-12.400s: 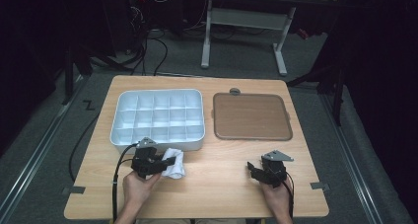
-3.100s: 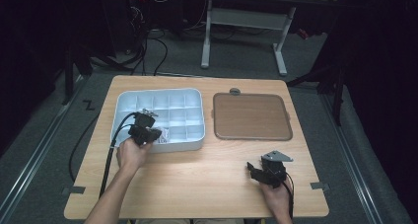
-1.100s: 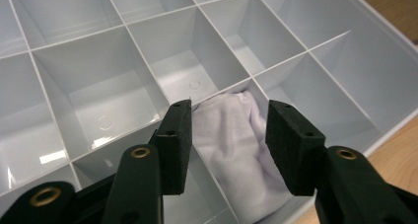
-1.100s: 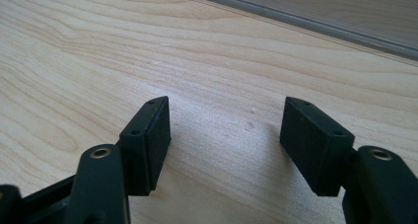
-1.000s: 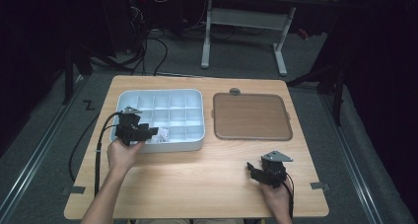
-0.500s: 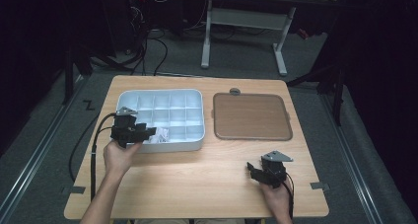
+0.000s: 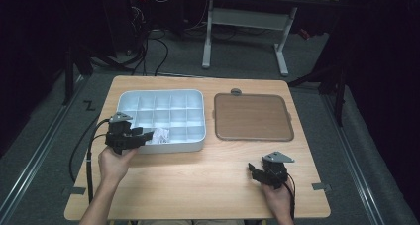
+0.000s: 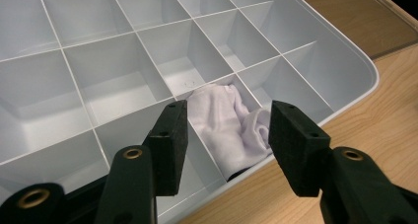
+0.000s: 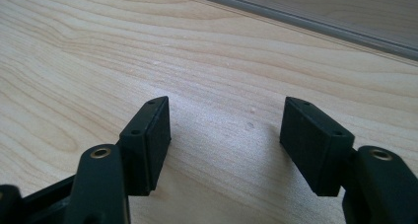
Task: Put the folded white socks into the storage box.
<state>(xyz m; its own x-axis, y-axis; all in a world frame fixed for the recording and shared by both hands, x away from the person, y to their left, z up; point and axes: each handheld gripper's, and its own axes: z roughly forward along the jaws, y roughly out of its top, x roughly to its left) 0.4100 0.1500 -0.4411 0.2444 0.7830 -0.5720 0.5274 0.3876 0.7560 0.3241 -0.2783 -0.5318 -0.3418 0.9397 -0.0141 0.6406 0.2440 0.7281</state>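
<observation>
- Compared with the earliest high view, the white cloth (image 7: 159,135) is found moved from the bare worktop (image 7: 198,180) at lower left into the compartment tray (image 7: 195,93), and the left tool (image 7: 142,136) is found drawn back toward the left edge of the frame from where it stood over the tray a few seconds ago.
- The cloth is seen crumpled in a compartment of the tray's near row, about the middle of that row; in the left gripper view it (image 8: 224,125) lies between the jaws but beyond them, untouched.
- The left tool (image 8: 226,130) is held with its jaws spread apart and nothing between them, just above the tray's near rim.
- The right tool (image 7: 261,172) is rested at the lower right of the high view on the worktop, its jaws likewise apart and empty, as is confirmed in the right gripper view (image 9: 224,135).
- The cloth is judged light, soft and limp; it would be best pinched at a raised fold, since a loose edge is likely to slip or trail.
- The thin dividers (image 8: 148,51) and the near wall are judged to crowd any reach into that compartment.
- A brown tray (image 7: 252,117) is lying at the upper right, well apart from the cloth, and nothing is carried on it.
</observation>
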